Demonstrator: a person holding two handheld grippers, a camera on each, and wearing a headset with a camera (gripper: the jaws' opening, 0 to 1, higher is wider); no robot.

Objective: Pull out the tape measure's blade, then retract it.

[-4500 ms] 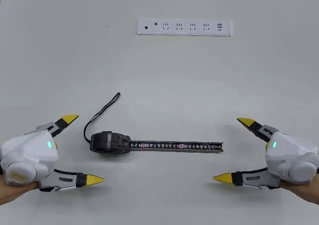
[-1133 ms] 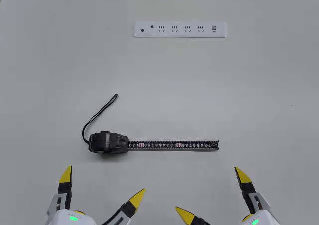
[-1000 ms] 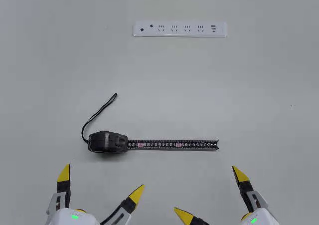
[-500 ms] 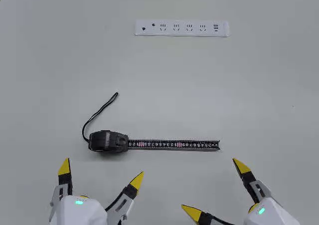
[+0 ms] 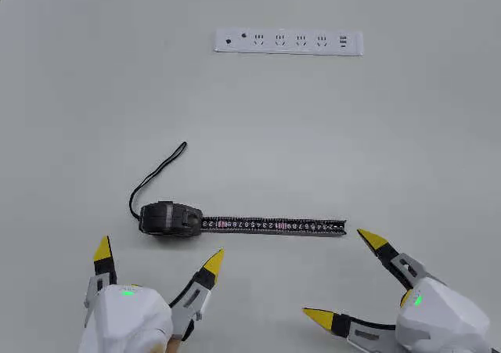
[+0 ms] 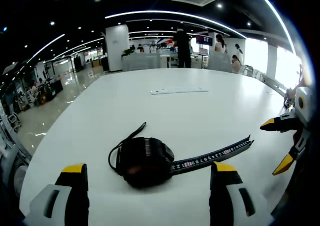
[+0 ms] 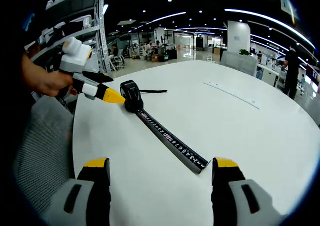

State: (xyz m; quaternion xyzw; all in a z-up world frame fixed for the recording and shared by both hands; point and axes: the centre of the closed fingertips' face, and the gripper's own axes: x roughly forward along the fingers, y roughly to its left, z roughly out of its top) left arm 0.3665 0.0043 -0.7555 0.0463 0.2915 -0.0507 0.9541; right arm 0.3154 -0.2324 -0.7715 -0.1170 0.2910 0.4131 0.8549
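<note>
Work surface: I am working over a plain white table point(image 5: 376, 134).
Tape measure case: the black tape measure case point(image 5: 171, 218) lies on the table, left of centre in the head view, just beyond my left gripper point(image 5: 157, 254).
Blade: the blade point(image 5: 274, 226) is drawn out and not retracted. It lies flat on the table with its printed scale up and runs from the case toward my right side.
Blade end: the end hook point(image 5: 342, 228) rests on the table close to the farther jaw of my right gripper point(image 5: 342, 276). I see a gap between the two.
Cord: a thin black cord point(image 5: 156, 177) loops from the case's left end and trails toward the far side of the table.
Left gripper: its jaws are spread wide and it holds nothing. In the left gripper view the case sits ahead of and between the two jaws, and I see no contact.
Right gripper: its jaws are spread wide and it grips nothing. In the right gripper view the blade's free end lies ahead of the jaws and between them, untouched.
Power strip: a white power strip point(image 5: 289, 41) lies at the far side of the table, well apart from the tape measure.
Surroundings: the gripper views show an open office with ceiling lights behind the table.
</note>
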